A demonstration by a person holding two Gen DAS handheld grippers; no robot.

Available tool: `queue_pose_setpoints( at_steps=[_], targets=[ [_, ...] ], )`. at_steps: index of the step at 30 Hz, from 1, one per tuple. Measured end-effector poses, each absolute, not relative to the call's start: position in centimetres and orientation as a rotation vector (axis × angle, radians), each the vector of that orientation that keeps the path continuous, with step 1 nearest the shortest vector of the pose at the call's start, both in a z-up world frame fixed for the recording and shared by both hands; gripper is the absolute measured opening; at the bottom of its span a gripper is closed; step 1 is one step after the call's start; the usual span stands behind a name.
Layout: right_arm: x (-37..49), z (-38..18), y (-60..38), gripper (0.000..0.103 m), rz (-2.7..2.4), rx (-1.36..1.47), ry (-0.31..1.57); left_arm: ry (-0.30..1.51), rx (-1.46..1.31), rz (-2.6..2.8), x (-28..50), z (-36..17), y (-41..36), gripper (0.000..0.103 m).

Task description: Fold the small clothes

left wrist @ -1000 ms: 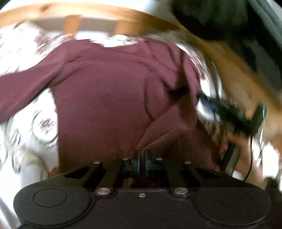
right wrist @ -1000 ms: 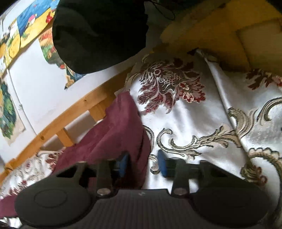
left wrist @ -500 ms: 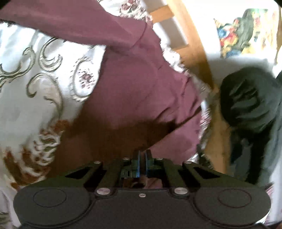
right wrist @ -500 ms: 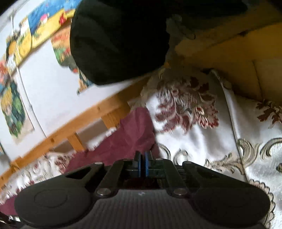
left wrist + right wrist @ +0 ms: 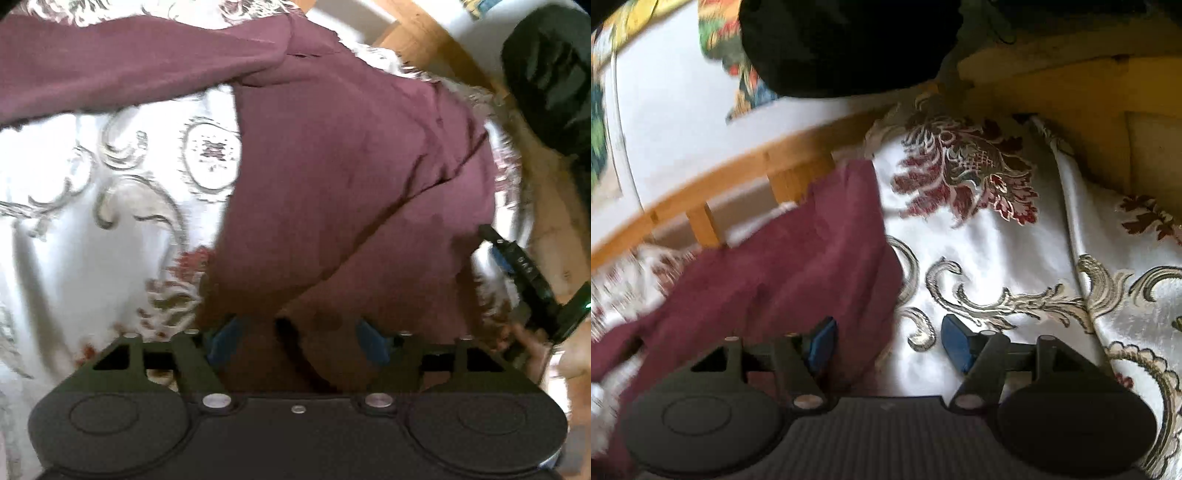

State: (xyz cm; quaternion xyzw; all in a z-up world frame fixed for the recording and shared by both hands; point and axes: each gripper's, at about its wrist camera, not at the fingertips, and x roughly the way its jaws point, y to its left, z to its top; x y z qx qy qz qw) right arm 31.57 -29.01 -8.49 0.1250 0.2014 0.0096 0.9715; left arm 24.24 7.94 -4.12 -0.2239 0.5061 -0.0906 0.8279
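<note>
A maroon long-sleeved top [image 5: 343, 166] lies on a white patterned satin cloth [image 5: 74, 229], one sleeve stretched out to the left [image 5: 129, 62]. My left gripper [image 5: 297, 338] is open just above the top's near hem, blue pads apart, holding nothing. In the right wrist view the same top [image 5: 798, 273] lies at the left, its edge reaching between the pads. My right gripper [image 5: 888, 345] is open over that edge and the cloth [image 5: 997, 251]. The right gripper also shows at the right edge of the left wrist view [image 5: 524, 273].
A wooden slatted rail [image 5: 738, 184] runs along the far side of the cloth, with a white wall and colourful pictures [image 5: 731, 44] behind. A black bundle of fabric [image 5: 849, 40] hangs above the far corner. A yellow wooden panel [image 5: 1071, 81] stands to the right.
Both grippers were shut on the maroon top half a second ago and have opened, letting it go. The top now lies flatter on the cloth.
</note>
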Motion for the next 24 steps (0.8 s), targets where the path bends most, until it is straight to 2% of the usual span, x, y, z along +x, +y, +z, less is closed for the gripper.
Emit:
queue_pose_setpoints(
  at_steps=[1, 3, 6, 9, 11, 13, 16, 24],
  targets=[
    [31.4, -8.5, -28.9, 0.068, 0.003, 0.237, 0.404, 1.092, -0.449, -0.169, 24.2, -4.3, 7.8, 0.074],
    [31.1, -8.3, -28.7, 0.075, -0.028, 0.225, 0.392, 1.113, -0.416, -0.143, 24.2, -4.7, 7.5, 0.074],
    [30.6, -8.0, -29.3, 0.084, -0.033, 0.268, 0.346, 1.092, -0.448, -0.151, 23.4, -4.7, 7.9, 0.079],
    [30.2, -7.7, -30.0, 0.085, -0.039, 0.323, 0.321, 1.08, -0.485, -0.146, 22.7, -4.6, 8.3, 0.083],
    [30.1, -7.7, -30.2, 0.086, -0.046, 0.329, 0.325, 1.066, -0.491, -0.138, 22.3, -4.2, 8.5, 0.086],
    [29.9, -7.7, -30.4, 0.092, -0.038, 0.346, 0.327, 1.029, -0.484, -0.106, 21.7, -3.8, 8.7, 0.095],
    [29.8, -7.2, -30.0, 0.103, -0.017, 0.356, 0.308, 0.946, -0.445, -0.017, 20.6, -2.6, 9.7, 0.101],
    [29.4, -5.9, -27.1, 0.103, 0.083, 0.312, 0.311, 0.706, -0.385, 0.315, 17.6, -0.1, 15.2, 0.102]
  ],
)
